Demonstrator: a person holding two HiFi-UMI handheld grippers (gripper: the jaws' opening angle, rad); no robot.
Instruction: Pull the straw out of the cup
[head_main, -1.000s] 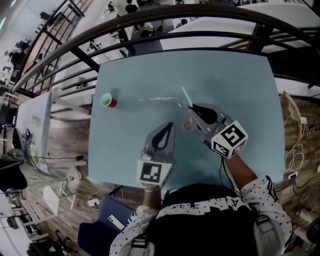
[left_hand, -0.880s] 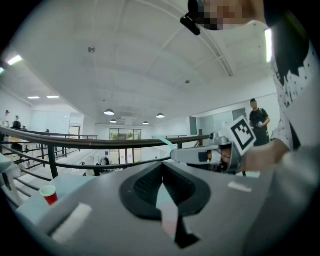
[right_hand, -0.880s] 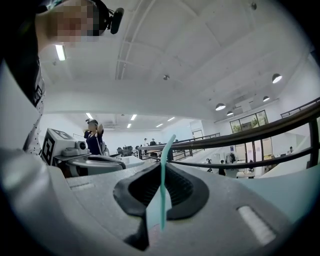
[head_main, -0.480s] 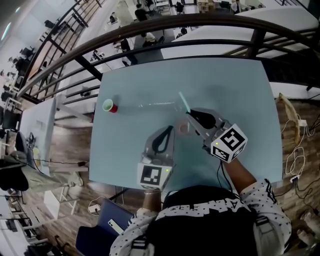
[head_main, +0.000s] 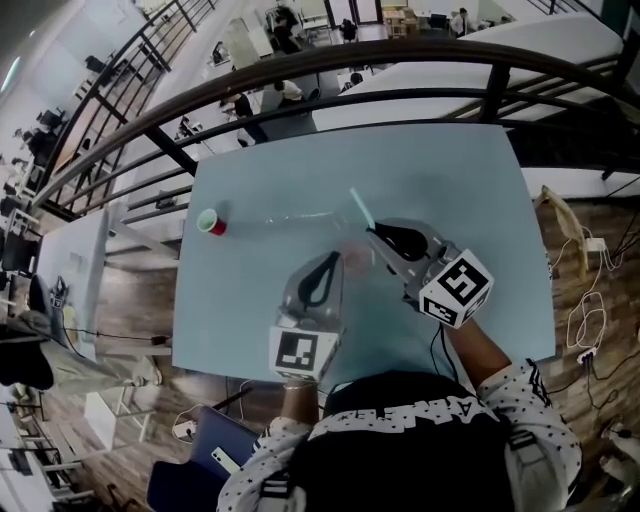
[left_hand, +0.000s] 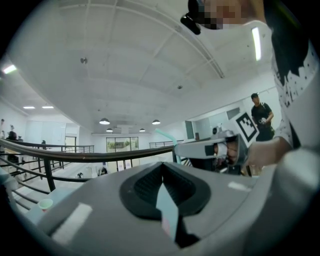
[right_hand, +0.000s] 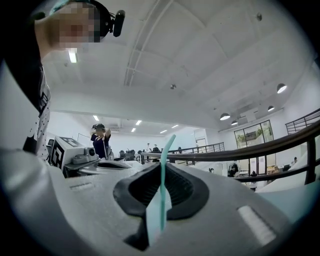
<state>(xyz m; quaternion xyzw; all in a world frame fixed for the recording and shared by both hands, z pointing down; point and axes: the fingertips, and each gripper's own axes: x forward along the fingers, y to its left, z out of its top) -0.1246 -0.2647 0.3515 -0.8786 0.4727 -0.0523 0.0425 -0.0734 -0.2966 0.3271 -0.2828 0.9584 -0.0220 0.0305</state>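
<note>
Over pale blue surface (head_main: 250, 310): left gripper (head_main: 337, 257), closed, apparently on wall of clear cup (head_main: 354, 263); right gripper (head_main: 371, 232), clamped on teal straw (head_main: 360, 208) just above cup. Cannot see straw's lower end; judge pull nearly done, rim clearance left.

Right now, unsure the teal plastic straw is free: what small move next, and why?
Probably lift the right gripper away from the clear plastic cup in the left gripper: it pinches the teal plastic straw, whose lower end seems near the cup.
</note>
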